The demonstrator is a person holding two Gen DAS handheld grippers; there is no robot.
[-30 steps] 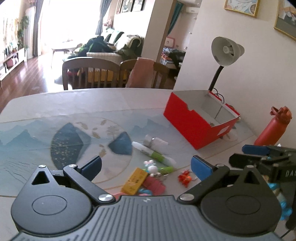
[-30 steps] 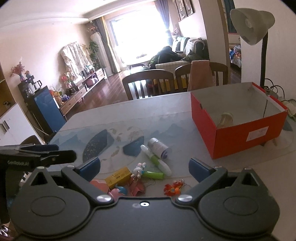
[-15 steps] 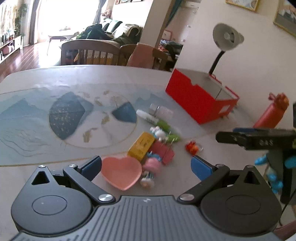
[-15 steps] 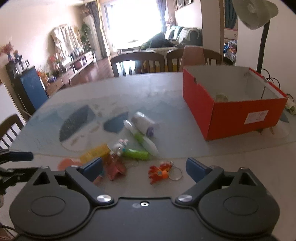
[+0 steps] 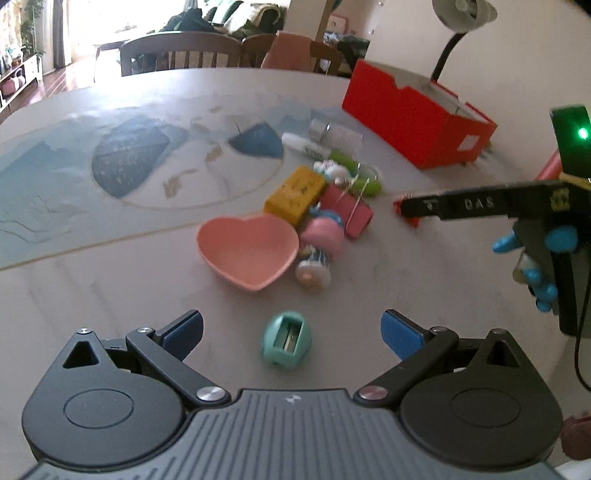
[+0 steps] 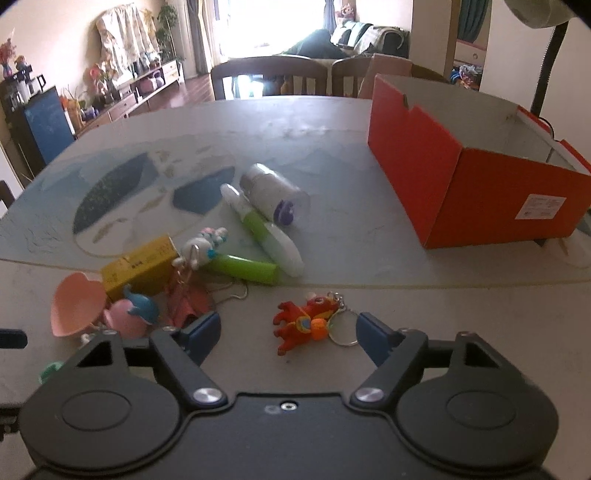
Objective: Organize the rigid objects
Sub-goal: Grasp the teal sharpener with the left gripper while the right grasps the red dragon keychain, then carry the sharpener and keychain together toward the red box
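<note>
**Keychain lined up for the right gripper**

Keychain (image 6: 308,320), a red toy animal, lies on the table (image 6: 406,314) between the right gripper (image 6: 288,332)'s apart, just-closing jaws. Center it, then squeeze the body, not the ring. Left gripper (image 5: 291,328) gapes around a sharpener (image 5: 286,339). Red box (image 6: 461,192) at two o'clock; its label is unreadable.

Daylight pours in from the window (image 6: 258,26) at the far end of the room and burns out to plain white there, while the desk (image 5: 110,295) is evenly lit with only soft, faint shadows. Both views bend strongly at the edges with dark corners. The left-wrist view is smeared by motion blur; the right-wrist one is sharper.
</note>
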